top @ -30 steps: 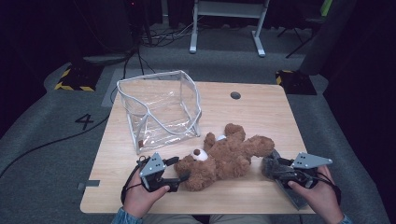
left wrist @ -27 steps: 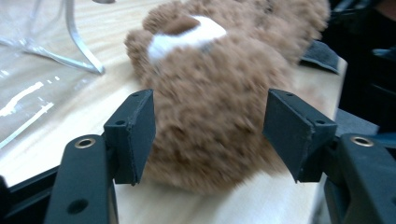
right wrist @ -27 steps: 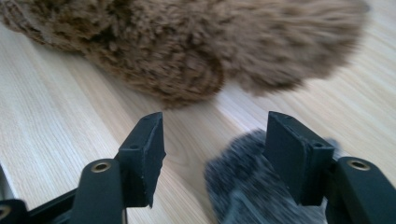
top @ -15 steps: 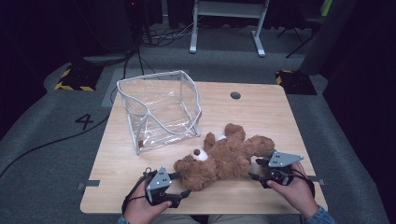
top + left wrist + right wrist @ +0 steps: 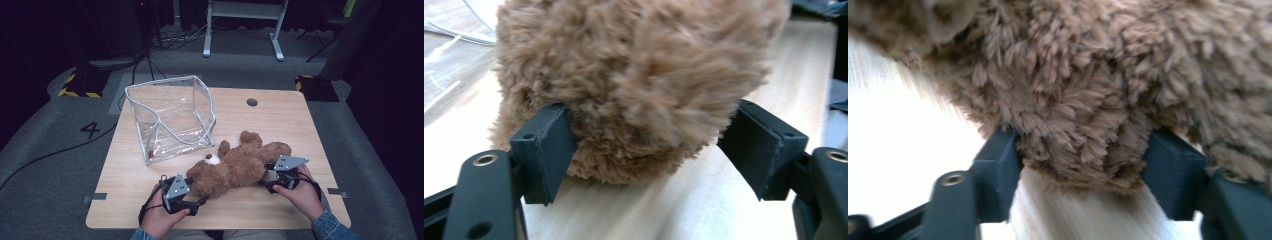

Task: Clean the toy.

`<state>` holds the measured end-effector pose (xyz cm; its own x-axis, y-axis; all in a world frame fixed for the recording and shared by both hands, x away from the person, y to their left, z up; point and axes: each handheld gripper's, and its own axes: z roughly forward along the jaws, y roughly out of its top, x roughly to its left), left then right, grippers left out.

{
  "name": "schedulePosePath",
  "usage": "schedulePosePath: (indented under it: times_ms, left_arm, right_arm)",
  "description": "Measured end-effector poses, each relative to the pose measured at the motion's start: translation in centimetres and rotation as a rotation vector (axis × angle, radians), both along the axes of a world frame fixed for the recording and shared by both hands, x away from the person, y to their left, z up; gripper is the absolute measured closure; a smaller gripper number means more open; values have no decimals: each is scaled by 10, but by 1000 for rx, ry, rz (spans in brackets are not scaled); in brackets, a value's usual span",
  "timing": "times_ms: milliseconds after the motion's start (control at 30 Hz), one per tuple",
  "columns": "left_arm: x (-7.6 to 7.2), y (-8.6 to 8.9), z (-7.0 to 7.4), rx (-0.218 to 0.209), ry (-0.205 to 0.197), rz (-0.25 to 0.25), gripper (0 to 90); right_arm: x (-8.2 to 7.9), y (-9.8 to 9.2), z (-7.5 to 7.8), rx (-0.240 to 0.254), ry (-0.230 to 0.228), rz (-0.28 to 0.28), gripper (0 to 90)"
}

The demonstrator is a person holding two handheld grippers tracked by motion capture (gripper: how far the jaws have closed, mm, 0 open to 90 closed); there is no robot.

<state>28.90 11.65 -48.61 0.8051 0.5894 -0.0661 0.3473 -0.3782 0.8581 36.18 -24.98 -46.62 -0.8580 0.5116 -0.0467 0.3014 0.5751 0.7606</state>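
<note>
**K:** On the table [image 5: 280,120], back-left area: clear bag [image 5: 170,117] standing open, mouth up, nothing visible inside apart from a small dark speck low on the front panel. Can't tell what that is.

**R:** And the teddy bear [image 5: 240,165]?

**K:** Lying flat toward the near edge, head at the near-left, legs out to the right. Its snout comes close to the bag's near-right corner, but the bear is fully outside the bag.

**R:** Grippers?

**K:** Left gripper [image 5: 192,192] at the bear's head, close to the near edge. Left gripper view: jaws have just been opening, now standing wide with the head [image 5: 634,85] between them. One pad brushes the fur, the other stands clear. No clamp.

**R:** Right?

**K:** Right gripper [image 5: 267,177] at the lower body, right of centre. Right gripper view: jaws have just been closing, a fur lump [image 5: 1083,145] between them, both pads against it. Reads as a grip on the bear.

**R:** Progress?

**K:** Early, by my read. Bear not lifted, bag unfilled. Left: close on the head, lift with both, carry back-left, lower through the mouth, let go. Soft bag walls may fold in.
</note>
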Motion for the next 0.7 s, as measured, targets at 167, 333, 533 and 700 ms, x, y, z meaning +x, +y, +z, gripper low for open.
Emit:
schedulePosePath:
  times_ms: [167, 333, 533, 700]
  left_arm:
    - [6, 0, 1, 21, 3, 23, 340]
    - [10, 1, 4, 40, -5, 22, 490]
    - [7, 2, 10, 45, -13, 29, 646]
    - [4, 9, 18, -25, 27, 16, 695]
  right_arm:
    - [3, 1, 5, -19, -11, 29, 676]
    - [0, 2, 11, -29, -35, 48, 798]
    - [-5, 1, 18, -16, -39, 58, 834]
    - [-15, -4, 27, 11, -22, 67, 838]
